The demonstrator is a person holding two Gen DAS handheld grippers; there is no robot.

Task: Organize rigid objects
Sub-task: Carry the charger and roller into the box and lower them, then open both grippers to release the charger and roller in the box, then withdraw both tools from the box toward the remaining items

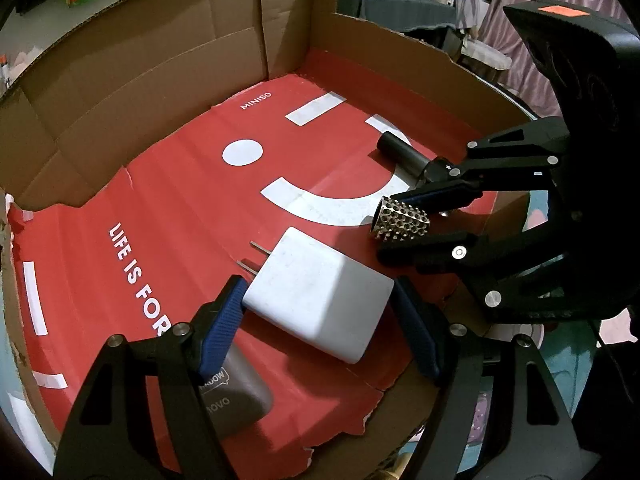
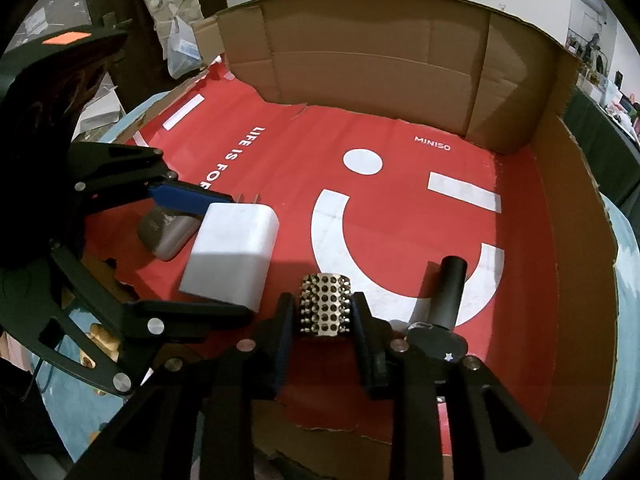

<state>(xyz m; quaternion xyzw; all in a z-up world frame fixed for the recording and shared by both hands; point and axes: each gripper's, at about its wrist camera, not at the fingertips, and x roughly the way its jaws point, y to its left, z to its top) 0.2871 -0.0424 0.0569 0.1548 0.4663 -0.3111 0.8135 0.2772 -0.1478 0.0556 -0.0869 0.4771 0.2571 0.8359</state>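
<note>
The dark grey rounded power adapter (image 1: 240,392), low in the left wrist frame, lies partly under the left gripper's blue-padded finger (image 1: 222,328), which cuts its printed lettering to fragments. In the right wrist frame the same adapter (image 2: 168,236) shows only as a sliver between that finger and the white plug-in charger block (image 2: 232,252). The black cylindrical tube (image 1: 400,152) has its near end hidden behind the right gripper's black frame. The bottles on the dark table (image 1: 396,0) at the top of the left wrist frame are too small to identify.
</note>
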